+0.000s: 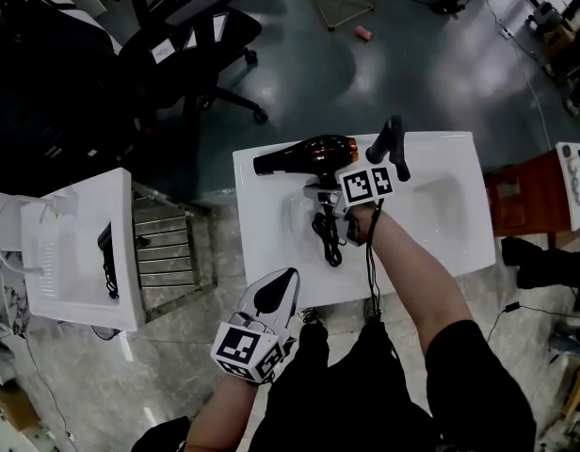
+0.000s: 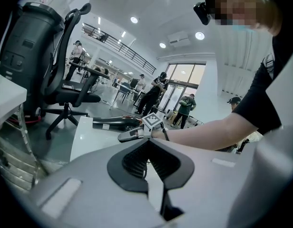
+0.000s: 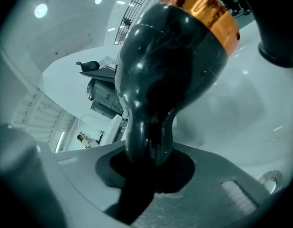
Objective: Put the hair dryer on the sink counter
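Note:
The black hair dryer [image 1: 309,153] with an orange band lies along the far side of the white sink counter [image 1: 441,252], nozzle pointing left. Its cord [image 1: 325,238] is bundled on the counter in front of it. My right gripper [image 1: 325,196] is shut on the dryer's handle; in the right gripper view the handle [image 3: 149,141] runs down between the jaws of the right gripper [image 3: 149,167] and the body [image 3: 170,65] fills the frame. My left gripper [image 1: 274,295] hovers near the counter's front edge with its jaws shut on nothing [image 2: 147,163]. The left gripper view shows the hair dryer [image 2: 115,123] beyond.
A black faucet [image 1: 389,144] stands just right of the dryer, beside the basin [image 1: 445,201]. A second white sink unit [image 1: 78,252] and a wire rack [image 1: 168,248] stand at the left. Office chairs [image 1: 186,36] are behind, and a red-brown box [image 1: 525,196] at the right.

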`<state>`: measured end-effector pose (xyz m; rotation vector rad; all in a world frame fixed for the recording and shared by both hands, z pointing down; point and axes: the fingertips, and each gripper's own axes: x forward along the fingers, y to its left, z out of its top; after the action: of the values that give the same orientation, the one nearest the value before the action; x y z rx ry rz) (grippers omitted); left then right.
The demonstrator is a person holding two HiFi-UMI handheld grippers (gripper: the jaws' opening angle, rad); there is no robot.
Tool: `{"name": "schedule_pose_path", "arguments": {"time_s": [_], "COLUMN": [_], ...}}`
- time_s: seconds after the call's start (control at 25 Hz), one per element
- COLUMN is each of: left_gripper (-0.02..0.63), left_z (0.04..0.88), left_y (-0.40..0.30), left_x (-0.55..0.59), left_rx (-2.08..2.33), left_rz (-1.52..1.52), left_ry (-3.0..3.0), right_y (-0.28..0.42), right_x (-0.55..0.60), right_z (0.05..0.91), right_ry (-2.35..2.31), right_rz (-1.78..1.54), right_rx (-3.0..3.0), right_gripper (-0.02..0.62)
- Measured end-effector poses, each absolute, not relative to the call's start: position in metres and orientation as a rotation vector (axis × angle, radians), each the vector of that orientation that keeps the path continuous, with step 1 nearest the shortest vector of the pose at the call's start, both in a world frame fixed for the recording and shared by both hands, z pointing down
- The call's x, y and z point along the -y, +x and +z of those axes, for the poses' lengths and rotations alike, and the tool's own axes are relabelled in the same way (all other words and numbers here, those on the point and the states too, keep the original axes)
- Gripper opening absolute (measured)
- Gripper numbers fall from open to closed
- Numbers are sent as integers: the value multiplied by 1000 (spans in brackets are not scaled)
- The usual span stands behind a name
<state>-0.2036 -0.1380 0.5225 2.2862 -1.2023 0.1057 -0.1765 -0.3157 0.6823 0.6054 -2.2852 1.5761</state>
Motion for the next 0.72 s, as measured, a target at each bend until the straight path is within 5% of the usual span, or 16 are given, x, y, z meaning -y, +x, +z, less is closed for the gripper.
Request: {"name": "schedule_pose_path", "arguments": {"time_s": [0.72], "left_gripper": [3], "left_z": [523], "left_y": [-197], "left_x": [128], "left_rx": [1198], "left_rz": [92], "left_ry": [2280], "right_y": [-170], "right_x": [308], "right_z": [698], "right_ry": [658], "right_rz": [1308], "right_rx": [2095], "right_gripper": [149]}}
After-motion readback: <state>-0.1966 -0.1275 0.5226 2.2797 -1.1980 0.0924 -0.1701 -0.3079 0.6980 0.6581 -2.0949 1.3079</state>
